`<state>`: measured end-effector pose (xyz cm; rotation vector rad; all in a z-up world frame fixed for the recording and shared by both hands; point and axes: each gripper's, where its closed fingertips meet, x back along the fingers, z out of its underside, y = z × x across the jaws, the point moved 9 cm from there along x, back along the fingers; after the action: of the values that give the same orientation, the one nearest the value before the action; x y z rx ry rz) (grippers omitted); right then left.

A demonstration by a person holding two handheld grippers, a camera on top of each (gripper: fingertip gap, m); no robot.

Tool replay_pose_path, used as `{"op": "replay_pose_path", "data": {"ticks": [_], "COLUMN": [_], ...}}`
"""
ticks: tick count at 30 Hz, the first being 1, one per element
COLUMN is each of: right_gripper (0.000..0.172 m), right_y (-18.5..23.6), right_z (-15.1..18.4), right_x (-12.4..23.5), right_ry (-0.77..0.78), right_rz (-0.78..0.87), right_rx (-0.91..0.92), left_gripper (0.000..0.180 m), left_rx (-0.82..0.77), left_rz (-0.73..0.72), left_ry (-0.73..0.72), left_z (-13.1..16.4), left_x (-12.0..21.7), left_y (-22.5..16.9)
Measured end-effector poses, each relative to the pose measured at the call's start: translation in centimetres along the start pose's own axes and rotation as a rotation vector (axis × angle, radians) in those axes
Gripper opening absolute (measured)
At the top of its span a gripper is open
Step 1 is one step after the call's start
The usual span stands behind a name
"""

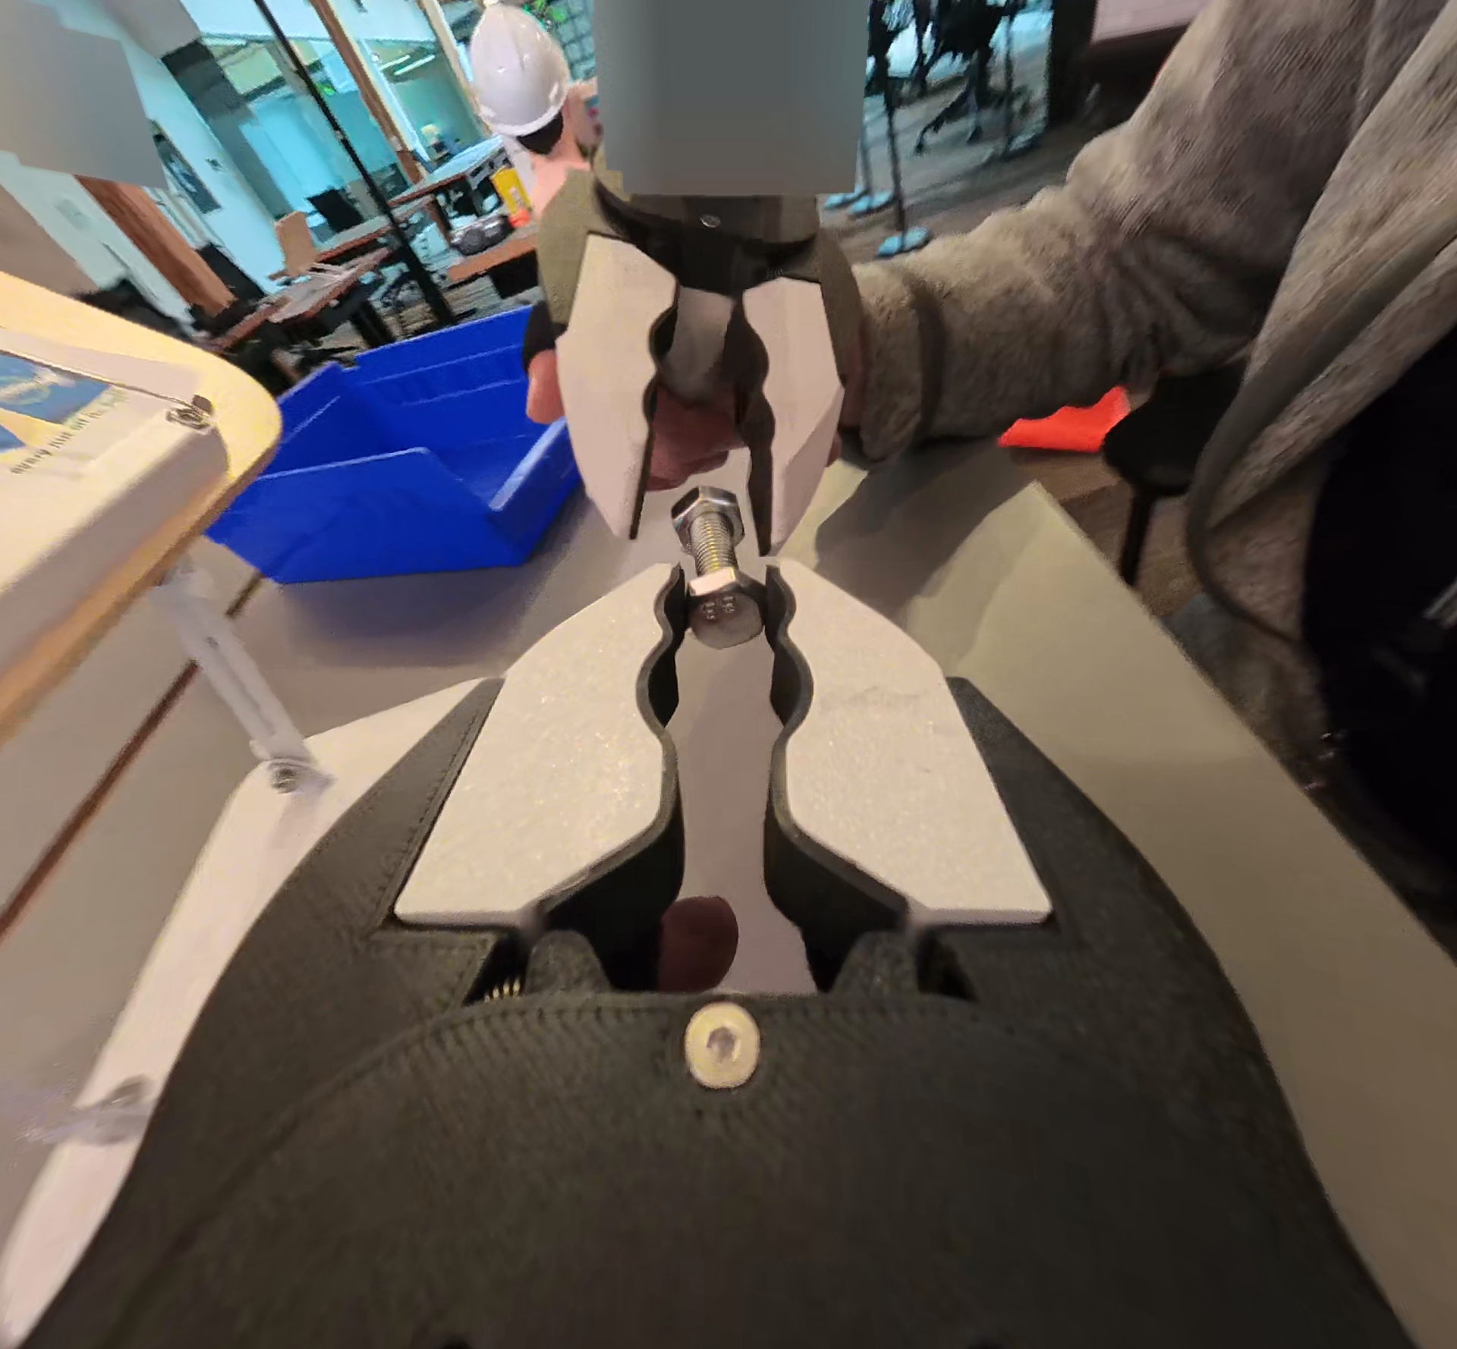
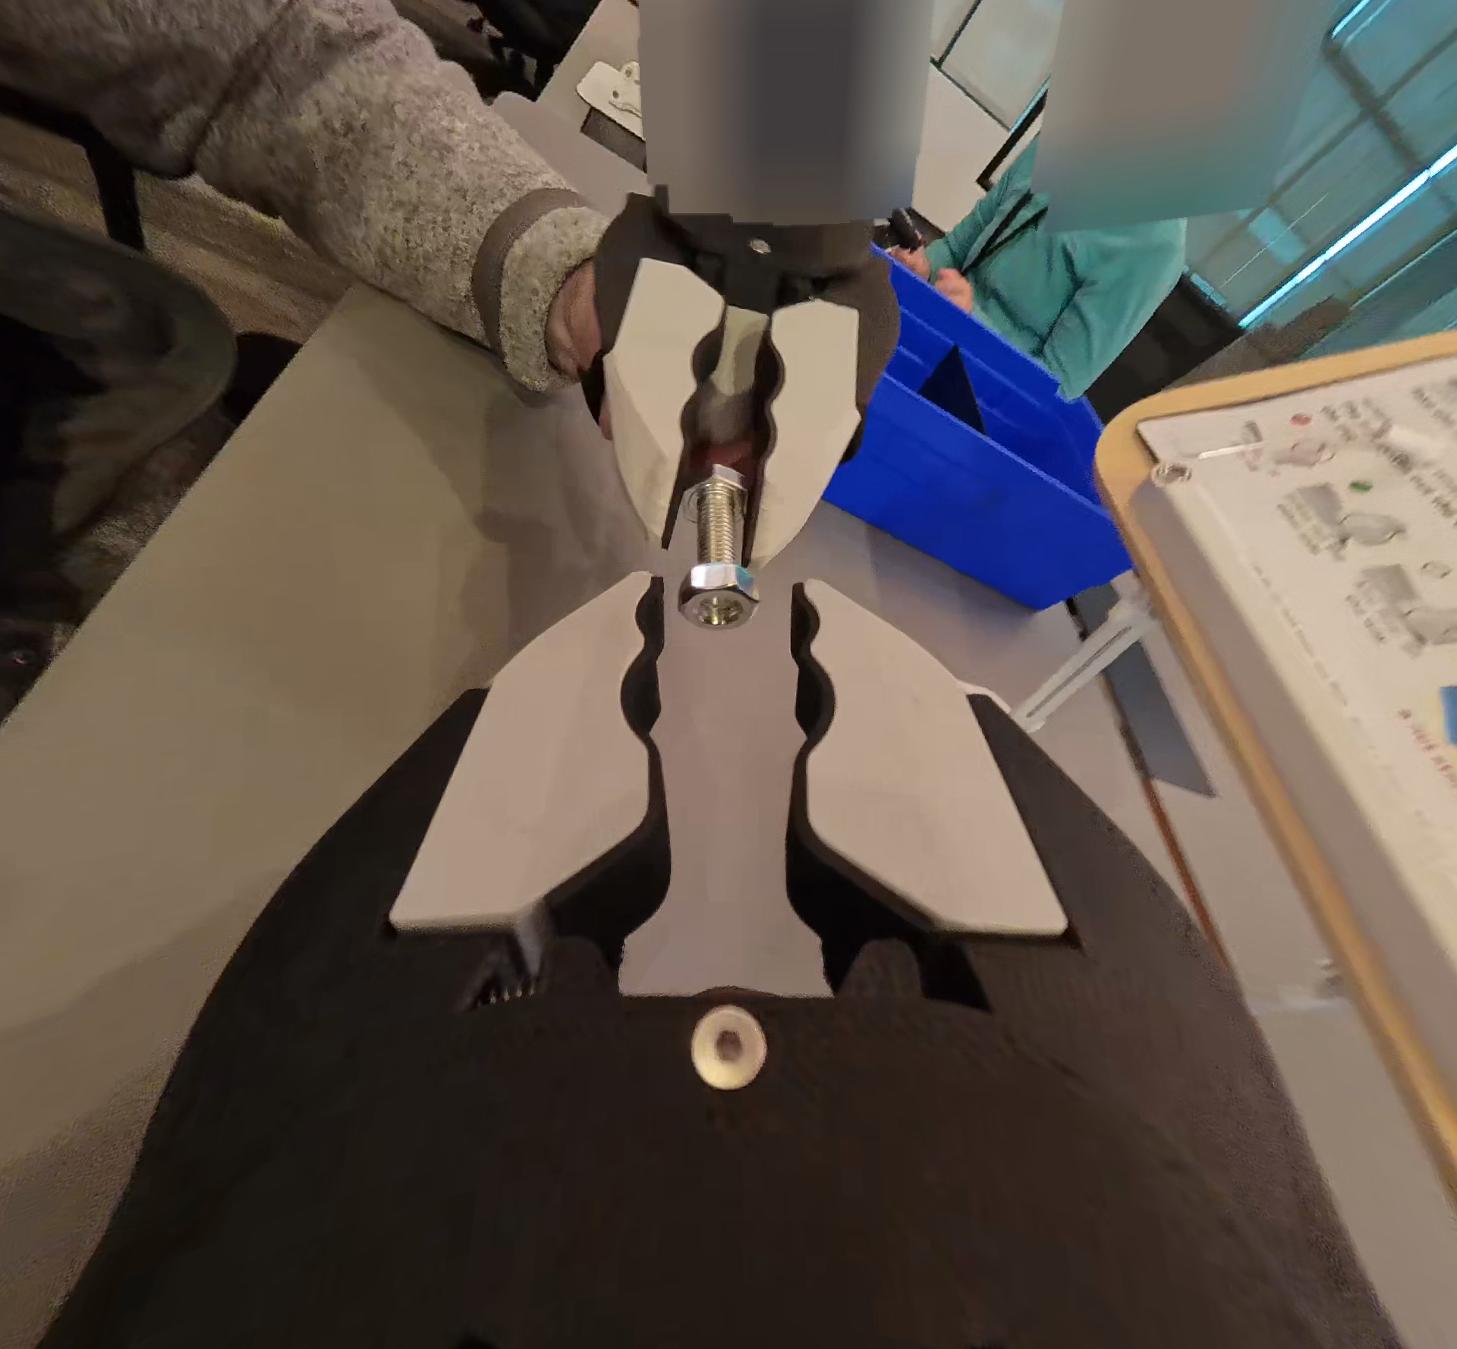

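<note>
My left gripper [image 1: 724, 586] is shut on the hex head of a silver bolt [image 1: 713, 546] and holds it above the grey table [image 1: 1025, 680]. The threaded shaft points away from it. A silver nut [image 1: 706, 507] sits on the far end of the thread. My right gripper [image 2: 721, 594] faces the left one and is open. The nut [image 2: 719, 598] stands between its fingertips, with a gap on each side. In the right wrist view the left gripper [image 2: 716, 546] grips the bolt [image 2: 719, 531] by its head.
A blue bin [image 1: 394, 491] stands on the table behind the grippers; it also shows in the right wrist view [image 2: 985, 491]. A wood-edged board carrying a white panel [image 2: 1301, 602] rises beside them. A grey sleeve [image 1: 1104, 271] reaches in. A person in teal [image 2: 1064, 286] sits beyond. My two grippers' fingertips are within a few centimetres of each other.
</note>
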<state>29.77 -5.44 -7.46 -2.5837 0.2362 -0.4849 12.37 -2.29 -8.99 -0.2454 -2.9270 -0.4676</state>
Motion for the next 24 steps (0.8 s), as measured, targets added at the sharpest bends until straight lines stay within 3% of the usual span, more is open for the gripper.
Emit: {"op": "replay_pose_path", "data": {"ticks": [6,13,17,20,24], "right_gripper": [0.028,0.029,0.031,0.02,0.019], "right_y": [0.5,-0.1,-1.1,-0.6,-0.4], "right_z": [-0.6,-0.3,0.0,0.0,0.0], "right_x": [0.0,0.3,0.4,0.3,0.3], "right_ry": [0.003,-0.021,-0.068,-0.067,-0.041], "right_rz": [0.02,0.023,0.042,-0.013,-0.051], "right_rx": [0.077,0.005,-0.179,-0.144,-0.108], "left_gripper": [0.019,0.019,0.019,0.018,0.019], "left_rx": [0.144,0.089,0.032,0.018,0.019], "left_rz": [0.082,0.084,0.016,-0.006,0.007], "left_ry": [-0.095,-0.037,0.025,0.05,0.076], "left_z": [0.4,0.4,0.4,0.3,0.6], "left_x": [0.3,-0.1,-0.3,-0.1,-0.3], "left_y": [0.6,0.2,0.3,0.4,0.3]}}
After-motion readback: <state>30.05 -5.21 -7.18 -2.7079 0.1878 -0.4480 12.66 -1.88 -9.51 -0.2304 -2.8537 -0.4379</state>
